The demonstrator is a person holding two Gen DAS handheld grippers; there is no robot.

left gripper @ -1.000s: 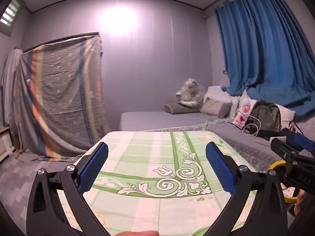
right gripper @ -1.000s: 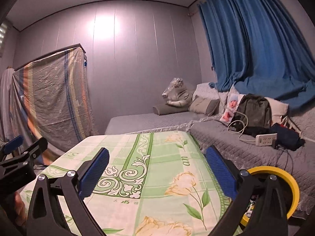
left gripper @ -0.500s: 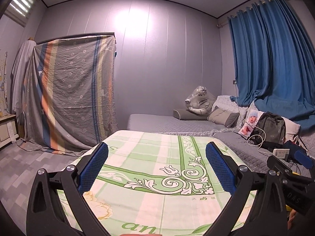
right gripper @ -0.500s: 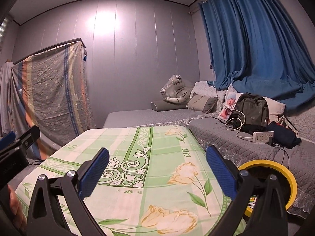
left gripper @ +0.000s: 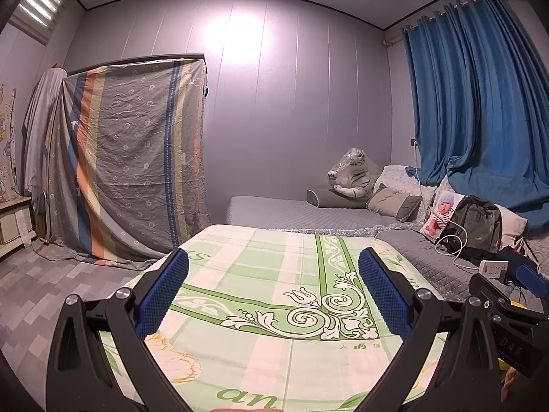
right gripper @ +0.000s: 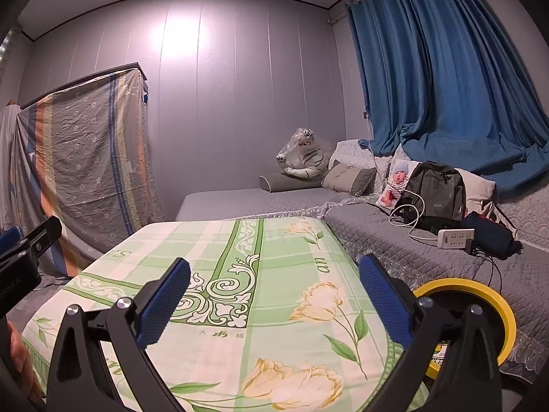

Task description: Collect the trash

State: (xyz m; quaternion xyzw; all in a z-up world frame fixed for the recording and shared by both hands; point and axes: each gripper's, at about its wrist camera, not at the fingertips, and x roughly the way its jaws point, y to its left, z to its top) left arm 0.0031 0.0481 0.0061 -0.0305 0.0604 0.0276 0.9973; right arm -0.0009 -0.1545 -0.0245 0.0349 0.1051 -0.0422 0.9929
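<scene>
My left gripper (left gripper: 272,292) is open and empty, held above a table covered by a green floral cloth (left gripper: 267,274). My right gripper (right gripper: 274,295) is open and empty above the same cloth (right gripper: 274,257). A yellow-rimmed bin (right gripper: 480,312) stands low at the table's right side, partly behind my right finger. No loose trash shows on the cloth in either view. The right gripper's body shows at the right edge of the left wrist view (left gripper: 507,316), and the left gripper's body shows at the left edge of the right wrist view (right gripper: 24,250).
A grey bed (right gripper: 429,250) lies right of the table with a backpack (right gripper: 432,192), power strip (right gripper: 454,237), cables, pillows and a plush tiger (right gripper: 305,158). Blue curtains (right gripper: 446,86) hang behind. A striped sheet (left gripper: 130,185) covers furniture at the left.
Both grippers have tilted upward and the left one has swung left, so more of the wall and sheet-covered furniture shows. Both stay open and empty.
</scene>
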